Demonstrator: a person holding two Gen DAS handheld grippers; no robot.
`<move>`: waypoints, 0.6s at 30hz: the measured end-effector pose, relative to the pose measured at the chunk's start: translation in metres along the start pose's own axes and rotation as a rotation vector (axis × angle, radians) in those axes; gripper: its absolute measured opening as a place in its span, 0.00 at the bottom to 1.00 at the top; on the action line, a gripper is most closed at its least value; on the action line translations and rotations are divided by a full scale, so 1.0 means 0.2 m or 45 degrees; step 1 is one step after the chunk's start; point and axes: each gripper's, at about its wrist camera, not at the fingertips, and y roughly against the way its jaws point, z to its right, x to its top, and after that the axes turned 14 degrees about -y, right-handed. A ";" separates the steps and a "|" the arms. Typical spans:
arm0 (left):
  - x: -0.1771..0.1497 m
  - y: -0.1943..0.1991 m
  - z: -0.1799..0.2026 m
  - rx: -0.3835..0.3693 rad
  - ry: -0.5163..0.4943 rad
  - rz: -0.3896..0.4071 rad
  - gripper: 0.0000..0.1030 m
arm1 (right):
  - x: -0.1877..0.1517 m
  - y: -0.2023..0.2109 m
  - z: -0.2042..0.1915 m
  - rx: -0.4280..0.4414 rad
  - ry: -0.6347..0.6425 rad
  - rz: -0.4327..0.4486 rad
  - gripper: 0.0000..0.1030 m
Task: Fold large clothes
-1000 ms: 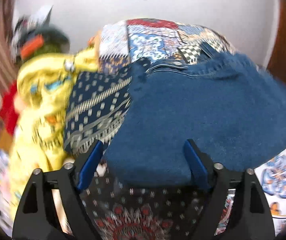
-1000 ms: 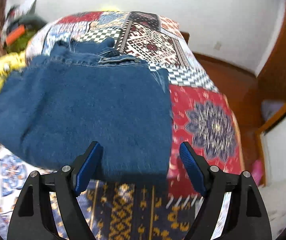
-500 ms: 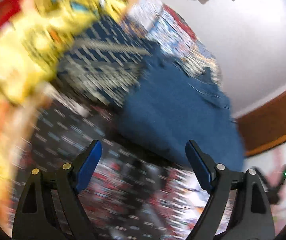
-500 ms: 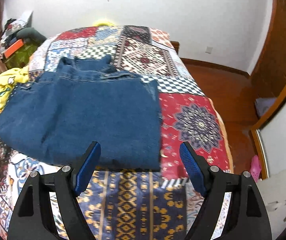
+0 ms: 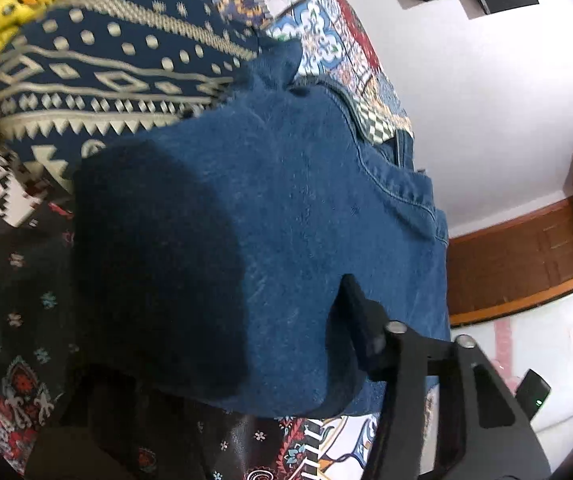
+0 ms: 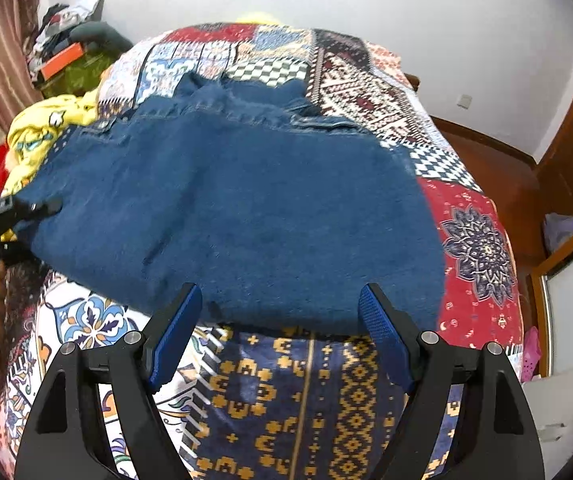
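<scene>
Folded blue jeans lie flat on the patchwork bedspread. My left gripper, rolled onto its side, straddles the left edge of the jeans. Its jaws are closing with the thick denim between them. One finger presses on top and the other is hidden under the cloth. In the right wrist view the left gripper shows at that same edge. My right gripper hangs open just before the near edge of the jeans, its pads clear of the cloth.
A yellow printed garment and a navy patterned cloth lie left of the jeans. Clutter is piled by the curtain at the back left. The wooden floor and a wardrobe are right of the bed.
The left gripper rolled over, dropped onto the jeans' left edge and narrowed its jaws around the denim. The right gripper drew in towards the near edge, still open.
</scene>
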 end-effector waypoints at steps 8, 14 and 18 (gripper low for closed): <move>0.01 0.32 0.32 0.140 -0.279 0.204 0.22 | 0.03 0.05 -0.10 -0.001 0.057 -0.001 0.76; 0.05 0.64 0.55 0.212 -0.488 0.419 0.22 | 0.09 0.13 -0.30 0.120 0.105 0.046 0.76; 0.07 0.79 0.58 0.257 -0.548 0.482 0.22 | 0.09 0.08 -0.49 0.247 0.147 0.001 0.79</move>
